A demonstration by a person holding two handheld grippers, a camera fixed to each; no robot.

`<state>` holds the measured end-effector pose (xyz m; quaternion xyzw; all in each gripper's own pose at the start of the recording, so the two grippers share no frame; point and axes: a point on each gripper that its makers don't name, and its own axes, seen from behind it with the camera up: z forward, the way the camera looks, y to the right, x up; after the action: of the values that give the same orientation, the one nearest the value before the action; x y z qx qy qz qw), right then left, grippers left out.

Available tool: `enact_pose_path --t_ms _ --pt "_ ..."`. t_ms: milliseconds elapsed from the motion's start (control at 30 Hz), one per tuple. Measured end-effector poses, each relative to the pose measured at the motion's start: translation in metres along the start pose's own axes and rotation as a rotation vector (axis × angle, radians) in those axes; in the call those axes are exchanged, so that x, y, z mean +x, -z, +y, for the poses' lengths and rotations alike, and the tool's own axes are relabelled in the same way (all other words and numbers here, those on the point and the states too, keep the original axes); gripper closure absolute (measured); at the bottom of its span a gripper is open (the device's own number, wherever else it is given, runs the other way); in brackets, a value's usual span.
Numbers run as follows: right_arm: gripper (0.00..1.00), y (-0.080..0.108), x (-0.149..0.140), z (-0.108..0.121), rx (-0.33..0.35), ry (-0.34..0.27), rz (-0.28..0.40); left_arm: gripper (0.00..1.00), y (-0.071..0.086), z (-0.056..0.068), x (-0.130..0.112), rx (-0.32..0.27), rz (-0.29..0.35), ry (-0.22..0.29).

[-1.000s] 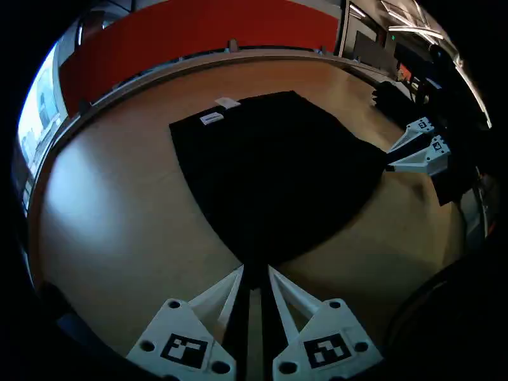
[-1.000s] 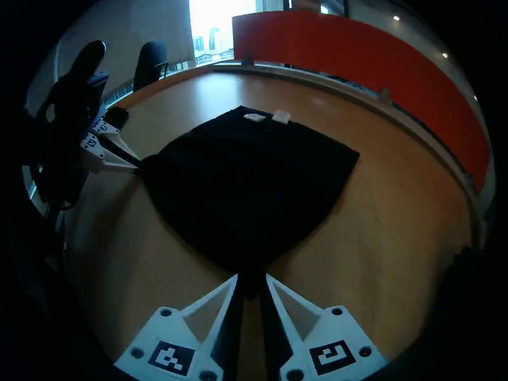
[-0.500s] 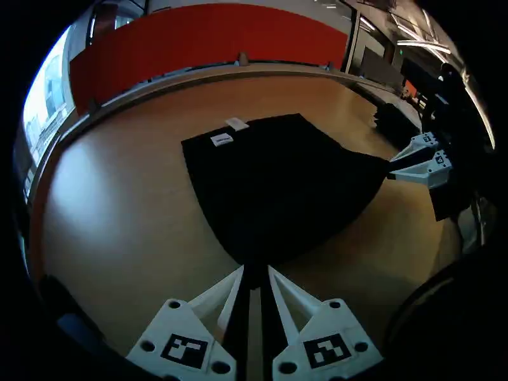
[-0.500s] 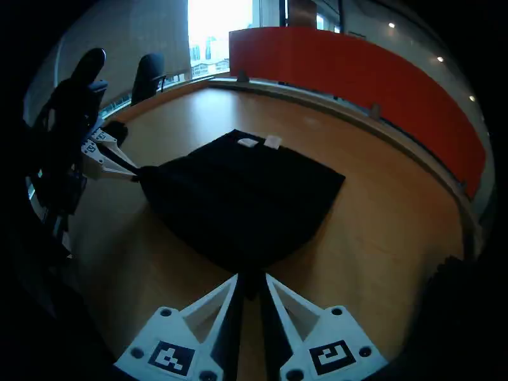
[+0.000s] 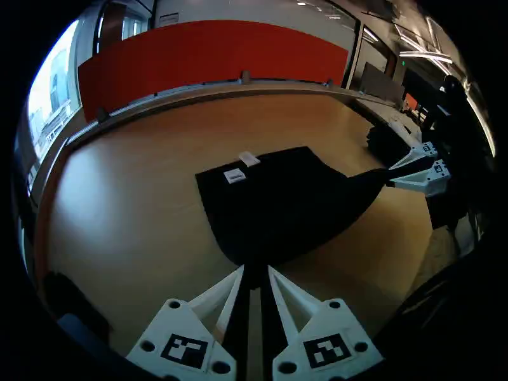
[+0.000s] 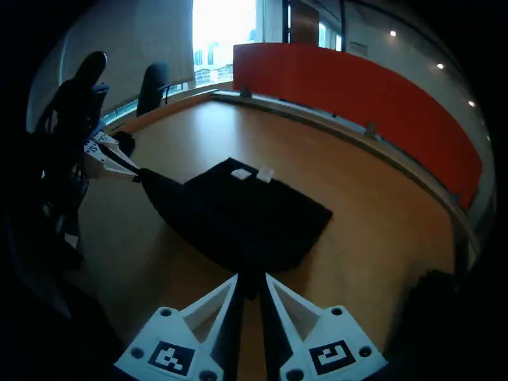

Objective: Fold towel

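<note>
Well, you held one near corner of the black towel (image 5: 286,203) in each claw. The left claw (image 5: 255,270) had its fingers almost together, with dark cloth pinched between them, and the right claw (image 6: 252,278) was the same. The edge between the two corners seemed raised a little above the table (image 5: 127,209), while the far part lay flat on it. The far edge, marked by two white tags (image 5: 235,176), lay straight ahead of both claws, so I think the fold had to go forward, both hands equally.
</note>
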<state>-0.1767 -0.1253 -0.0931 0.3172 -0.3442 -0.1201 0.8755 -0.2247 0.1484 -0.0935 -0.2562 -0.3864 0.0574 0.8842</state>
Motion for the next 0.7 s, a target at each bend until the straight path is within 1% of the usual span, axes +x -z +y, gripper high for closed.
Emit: enact_pose_path --t_ms 300,567,700 --pt "0.84 0.021 0.015 -0.003 0.003 0.02 0.019 0.9 0.024 0.007 0.011 -0.006 0.023 0.022" --pt "0.84 0.035 0.027 -0.007 0.009 0.037 0.037 0.9 0.04 0.01 0.014 -0.006 0.025 0.04" --pt "0.84 0.041 0.029 -0.007 0.007 0.044 0.038 0.9 0.049 0.014 0.018 -0.013 0.037 0.051"
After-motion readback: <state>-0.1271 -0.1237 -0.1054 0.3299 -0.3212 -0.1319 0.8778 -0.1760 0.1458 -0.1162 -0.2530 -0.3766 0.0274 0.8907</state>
